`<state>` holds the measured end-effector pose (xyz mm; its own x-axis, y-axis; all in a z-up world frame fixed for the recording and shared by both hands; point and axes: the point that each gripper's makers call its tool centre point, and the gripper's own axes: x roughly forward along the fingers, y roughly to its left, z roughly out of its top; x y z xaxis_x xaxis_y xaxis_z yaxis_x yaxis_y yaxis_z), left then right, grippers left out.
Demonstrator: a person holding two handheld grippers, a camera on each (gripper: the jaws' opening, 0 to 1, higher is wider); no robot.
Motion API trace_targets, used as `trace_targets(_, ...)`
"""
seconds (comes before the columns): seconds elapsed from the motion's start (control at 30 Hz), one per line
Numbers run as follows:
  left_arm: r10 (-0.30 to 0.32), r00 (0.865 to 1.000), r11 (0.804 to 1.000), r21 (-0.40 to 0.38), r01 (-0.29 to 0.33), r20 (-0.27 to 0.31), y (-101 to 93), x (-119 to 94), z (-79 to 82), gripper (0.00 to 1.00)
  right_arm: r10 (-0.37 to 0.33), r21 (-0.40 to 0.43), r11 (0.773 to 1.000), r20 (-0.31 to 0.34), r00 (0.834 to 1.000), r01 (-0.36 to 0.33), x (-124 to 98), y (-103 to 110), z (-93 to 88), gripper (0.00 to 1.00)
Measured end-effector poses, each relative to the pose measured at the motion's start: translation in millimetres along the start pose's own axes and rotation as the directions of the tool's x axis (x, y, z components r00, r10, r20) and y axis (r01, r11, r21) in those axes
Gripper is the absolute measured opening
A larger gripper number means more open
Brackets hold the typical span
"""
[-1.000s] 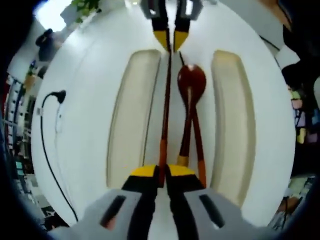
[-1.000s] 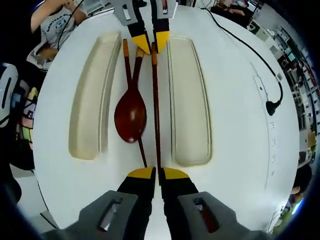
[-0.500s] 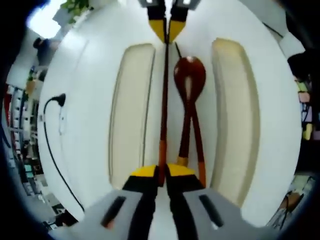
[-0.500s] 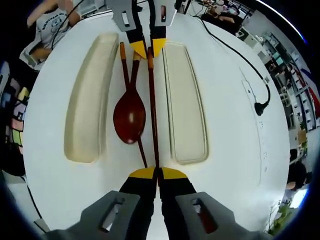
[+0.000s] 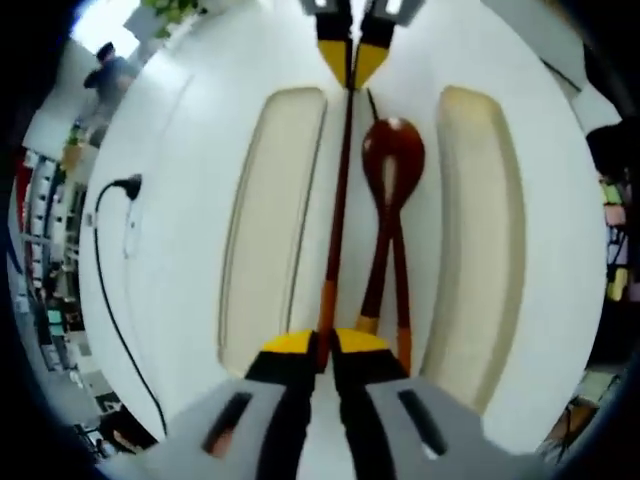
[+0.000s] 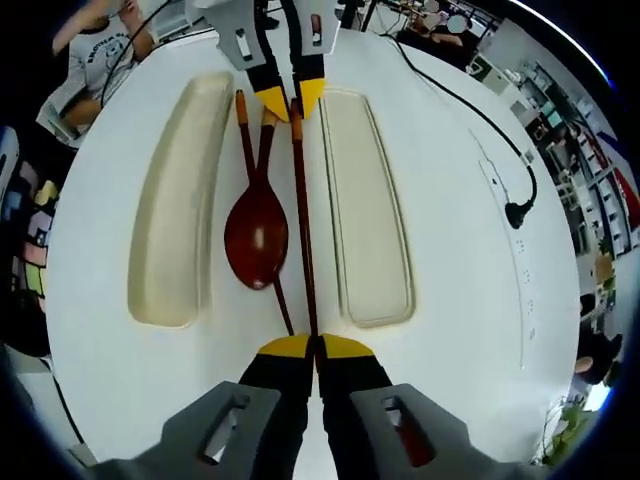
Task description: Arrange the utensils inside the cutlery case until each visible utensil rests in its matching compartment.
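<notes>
Both grippers pinch same chopstick (image 5: 338,215), left gripper (image 5: 322,345) at orange end, right gripper (image 6: 313,345) at tip. Little changed over last second. Chopstick between two trays mid-tabletop (image 6: 470,300), beside spoon (image 6: 257,240); nothing in tray (image 6: 365,205) yet.

A round white table (image 6: 470,300) carries the work, its bare top bright under the lights. A black cable (image 6: 470,110) trails across it and ends in a black plug (image 6: 517,213) lying flat near the edge; in the left gripper view the same cable (image 5: 105,290) curves along the table's rim (image 5: 170,180) up to its plug (image 5: 127,186). Beyond the table – the background is small and blurred – stand shelves crowded with coloured goods (image 6: 590,170). A person in a grey printed shirt (image 6: 100,45) sits at the far side (close to the table's edge). Green leaves (image 5: 175,12) show by a bright window (image 5: 100,20).
</notes>
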<state>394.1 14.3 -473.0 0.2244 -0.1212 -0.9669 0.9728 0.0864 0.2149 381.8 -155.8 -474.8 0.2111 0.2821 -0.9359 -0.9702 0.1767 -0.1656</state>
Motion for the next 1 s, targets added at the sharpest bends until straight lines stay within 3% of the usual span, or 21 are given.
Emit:
trace_targets(0.13,0.003,1.000,1.000,0.011,-0.003,0.021,1.4,-1,-0.2,0.06,-0.011,-0.012,1.000,0.005,1.000,0.011,-1,0,1.8,0.00)
trace_targets(0.2,-0.020,0.999,0.998,-0.059,0.023,0.046,1.7,0,2.2,0.06,-0.038,-0.036,0.999,-0.003,0.999,0.038,-5,-5,2.8,0.00)
trace_targets(0.3,-0.024,0.998,0.999,-0.047,0.027,0.062,3.3,-1,3.6,0.06,-0.064,-0.042,0.997,-0.011,0.998,0.064,-14,-11,4.6,0.00)
trace_targets(0.57,0.030,0.994,0.999,-0.027,-0.027,0.105,7.6,-25,11.4,0.06,-0.103,-0.040,0.994,-0.024,0.994,0.102,-31,-12,4.8,0.00)
trace_targets(0.7,0.008,0.994,1.000,-0.019,-0.006,0.110,-4.4,-36,7.0,0.06,-0.095,-0.026,0.995,0.009,0.995,0.095,-40,-7,12.4,0.00)
trace_targets(1.0,0.018,0.995,1.000,0.008,-0.019,0.098,-18.1,-61,-4.6,0.06,-0.083,0.002,0.997,0.027,0.996,0.083,-52,8,26.7,0.00)
